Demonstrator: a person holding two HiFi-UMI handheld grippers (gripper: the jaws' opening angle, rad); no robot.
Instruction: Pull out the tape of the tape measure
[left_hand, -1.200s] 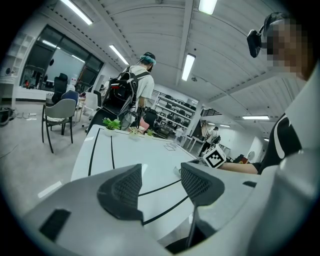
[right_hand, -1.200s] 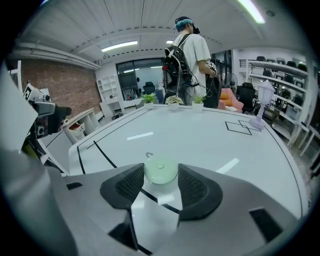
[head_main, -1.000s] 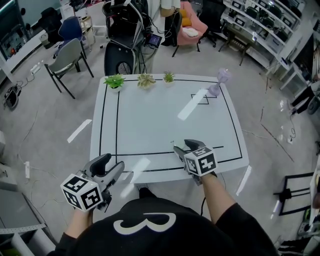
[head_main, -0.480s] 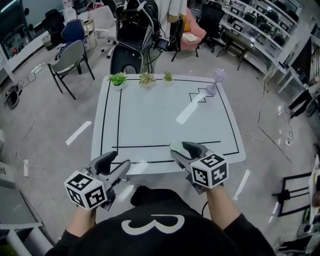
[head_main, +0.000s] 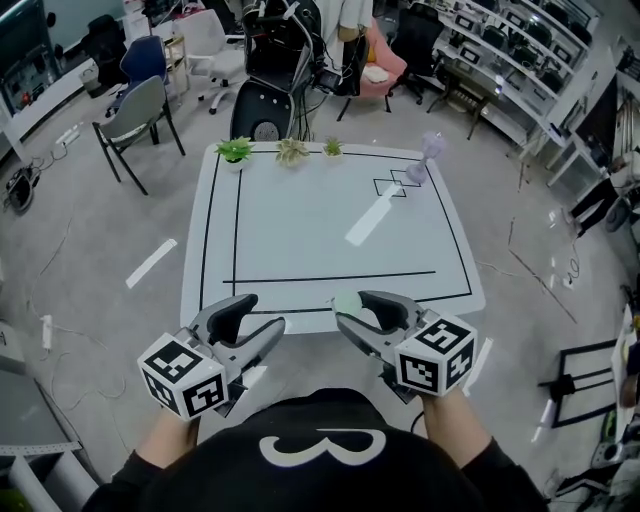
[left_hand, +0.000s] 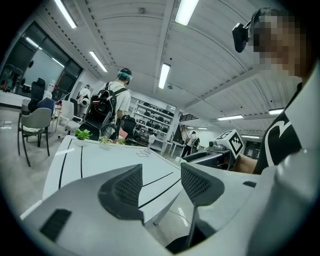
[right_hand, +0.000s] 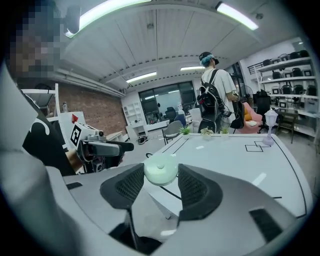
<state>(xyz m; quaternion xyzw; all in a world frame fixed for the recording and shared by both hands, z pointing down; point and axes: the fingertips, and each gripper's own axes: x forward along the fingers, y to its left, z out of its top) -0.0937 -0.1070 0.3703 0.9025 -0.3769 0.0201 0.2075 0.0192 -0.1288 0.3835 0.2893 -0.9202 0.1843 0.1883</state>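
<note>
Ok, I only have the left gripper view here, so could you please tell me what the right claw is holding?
Observer: The right claw is shut on a round, pale green tape measure.
Operator: Thank you. Has any tape been drawn out of it?
Observer: None shows in the right gripper view. Only its round body sits in the claw, with a small knob on top.
</note>
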